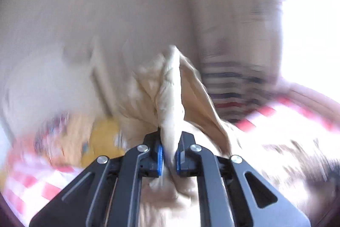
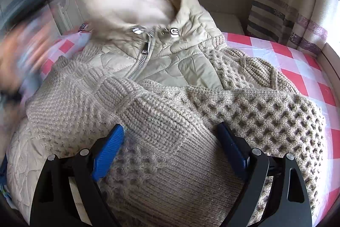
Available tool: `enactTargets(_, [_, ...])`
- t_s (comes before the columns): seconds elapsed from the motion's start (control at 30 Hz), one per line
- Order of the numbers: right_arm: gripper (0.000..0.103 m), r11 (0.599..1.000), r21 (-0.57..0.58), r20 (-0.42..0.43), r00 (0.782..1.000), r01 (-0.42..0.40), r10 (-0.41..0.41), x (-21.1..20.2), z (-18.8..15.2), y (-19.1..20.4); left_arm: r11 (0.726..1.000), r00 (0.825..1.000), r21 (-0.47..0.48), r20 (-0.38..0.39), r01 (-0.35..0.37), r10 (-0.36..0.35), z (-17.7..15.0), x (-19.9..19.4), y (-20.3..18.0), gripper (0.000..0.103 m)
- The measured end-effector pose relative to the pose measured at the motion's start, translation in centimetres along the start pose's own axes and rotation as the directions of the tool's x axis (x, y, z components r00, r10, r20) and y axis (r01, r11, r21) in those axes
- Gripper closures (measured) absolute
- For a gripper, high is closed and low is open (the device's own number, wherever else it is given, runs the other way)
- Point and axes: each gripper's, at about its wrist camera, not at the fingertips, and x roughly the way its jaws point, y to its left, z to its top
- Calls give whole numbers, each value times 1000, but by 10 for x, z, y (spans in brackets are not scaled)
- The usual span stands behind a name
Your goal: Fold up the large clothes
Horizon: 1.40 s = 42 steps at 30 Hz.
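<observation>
Both sleeves lie folded across our jacket (image 2: 170, 61); our left gripper (image 1: 169, 155) clamps its hood (image 1: 172, 88), right gripper (image 2: 170, 137) gapes; 1 hood fold remains.

Jacket (image 2: 170, 56): quilted beige cloth, slight sheen, crinkled; metal zip (image 2: 139, 61) and snap (image 2: 174, 32), shiny. Sleeves (image 2: 174, 120): chunky knit wool, rough, matt. Bed sheet (image 2: 297, 65): smooth checked cloth. Right tool (image 2: 173, 142): matt black plastic, ribbed blue pads (image 2: 109, 150).
</observation>
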Motion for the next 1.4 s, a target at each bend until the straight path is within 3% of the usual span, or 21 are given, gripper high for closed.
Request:
enactTargets(0.1, [17, 1000, 29, 22, 1000, -2, 2, -15, -4, -3, 980, 998, 199, -67, -9, 22, -64, -56, -25, 76])
enactTargets(0.13, [17, 997, 71, 34, 999, 7, -9, -27, -8, -6, 976, 991, 218, -132, 6, 23, -89, -64, -23, 66])
enactTargets(0.2, [17, 989, 147, 50, 999, 7, -14, -47, -19, -11, 981, 971, 192, -236, 13, 34, -127, -75, -8, 63])
enactTargets(0.3, [17, 965, 259, 100, 995, -30, 4, -79, -44, -22, 973, 968, 225, -234, -40, 94, -153, -109, 16, 63])
enactTargets(0.37, [17, 956, 294, 113, 993, 0, -34, -95, -53, -28, 989, 967, 144, -246, -35, 70, -153, -127, 41, 57])
enactTargets(0.43, [17, 939, 345, 152, 987, 0, -56, -112, -54, -34, 999, 966, 17, -255, -36, 39, -152, -138, 67, 23])
enactTargets(0.5, [16, 913, 403, 208, 978, -64, -24, -128, -55, -39, 985, 964, -161, -265, -66, 21, -152, -147, 96, 7])
enactTargets(0.53, [16, 902, 420, 231, 973, -100, 0, -134, -55, -40, 954, 958, -296, -284, -40, -48, -154, -149, 114, 6])
enactTargets(0.57, [16, 888, 436, 256, 966, -145, 32, -139, -55, -41, 918, 951, -395, -289, -10, -114, -151, -146, 124, 6])
enactTargets(0.67, [16, 827, 490, 284, 947, -275, 147, -145, -50, -42, 636, 892, -767, -229, 81, -389, -172, -143, 159, 3])
enactTargets(0.7, [16, 806, 502, 289, 939, -314, 186, -145, -46, -41, 459, 849, -881, -150, 118, -506, -180, -137, 165, 3])
enactTargets(0.77, [16, 792, 481, 309, 918, -375, 248, -148, -34, -29, 242, 789, -956, -17, 168, -614, -181, -129, 162, 3])
enactTargets(0.8, [16, 839, 407, 303, 920, -360, 248, -154, -25, -14, 216, 787, -960, 5, 176, -617, -175, -130, 156, 3])
enactTargets(0.87, [18, 929, 236, 285, 934, -287, 216, -164, -14, 19, 292, 817, -937, -11, 193, -576, -154, -127, 152, 3])
enactTargets(0.93, [37, 945, 75, 257, 922, -319, 290, -166, -14, 51, 509, 878, -841, -94, 182, -469, -114, -125, 141, 3])
enactTargets(1.0, [50, 926, -30, 218, 902, -375, 372, -162, -20, 75, 698, 914, -697, -157, 166, -374, -77, -114, 130, 3])
enactTargets(1.1, [52, 867, -161, 91, 867, -472, 489, -141, -35, 113, 878, 929, -457, -243, 145, -280, -29, -77, 114, 3])
enactTargets(1.17, [52, 821, -264, 18, 849, -506, 529, -130, -44, 141, 930, 924, -341, -295, 136, -244, -11, -48, 108, 3])
enactTargets(1.23, [52, 770, -311, -35, 816, -558, 577, -123, -46, 156, 969, 901, -202, -378, 144, -213, 6, -5, 99, 3])
enactTargets(1.33, [52, 720, -369, -104, 796, -588, 597, -113, -46, 167, 984, 874, -37, -454, 174, -171, 13, 46, 75, 4])
enactTargets(1.4, [52, 705, -381, -138, 791, -598, 596, -103, -41, 165, 971, 867, 94, -474, 222, -152, 14, 72, 49, 4])
